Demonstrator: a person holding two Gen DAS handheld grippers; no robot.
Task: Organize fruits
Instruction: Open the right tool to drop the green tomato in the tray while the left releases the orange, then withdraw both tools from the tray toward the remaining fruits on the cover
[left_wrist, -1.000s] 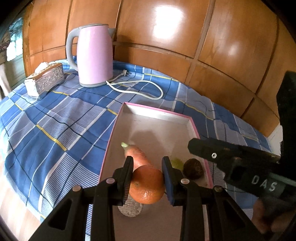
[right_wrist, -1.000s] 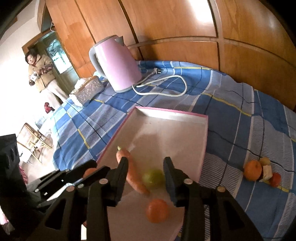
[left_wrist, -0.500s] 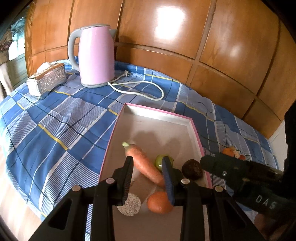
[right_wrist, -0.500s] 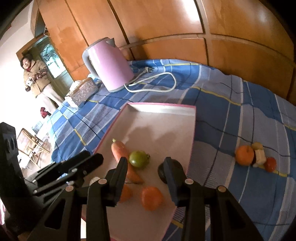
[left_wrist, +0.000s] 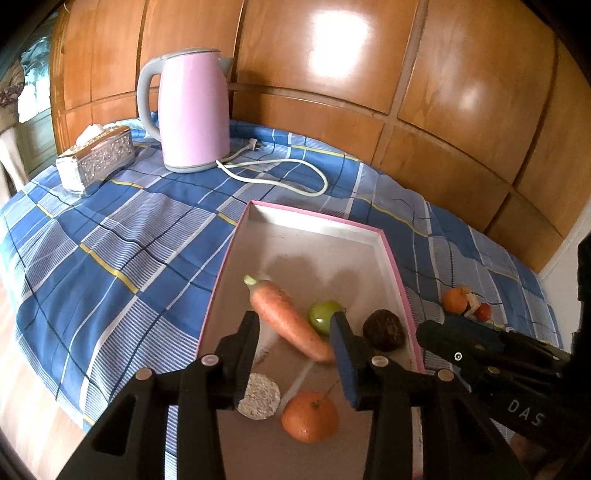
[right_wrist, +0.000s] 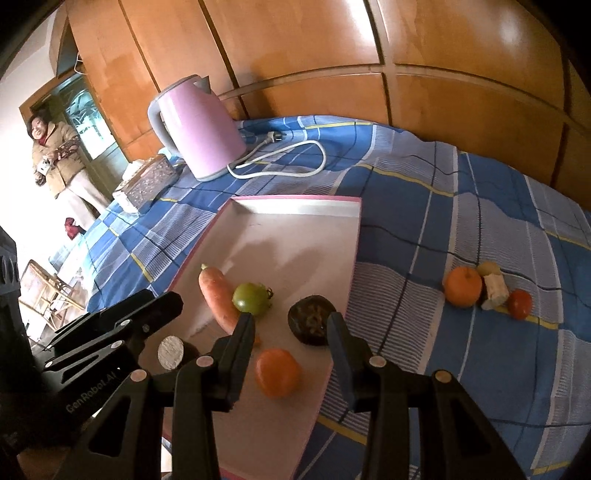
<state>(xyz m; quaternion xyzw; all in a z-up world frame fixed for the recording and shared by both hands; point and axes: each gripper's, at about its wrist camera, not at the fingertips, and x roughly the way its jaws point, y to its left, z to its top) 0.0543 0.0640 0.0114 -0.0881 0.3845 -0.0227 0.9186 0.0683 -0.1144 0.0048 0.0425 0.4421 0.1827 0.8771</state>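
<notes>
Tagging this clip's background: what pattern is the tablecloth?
The tablecloth is a blue and white check with thin yellow lines, clearest in the right wrist view.

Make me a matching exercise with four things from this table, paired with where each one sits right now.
Things
1. carrot
2. pink kettle
3. red tomato
4. tissue box

Places
A. on the cloth to the right of the tray, in a small cluster with an orange
B. inside the tray, beside the green tomato
C. at the far left edge of the table, to the left of the kettle
D. beyond the tray near the wooden wall, with its white cord coiled beside it

Pairs: 1-B, 2-D, 3-A, 4-C
</notes>
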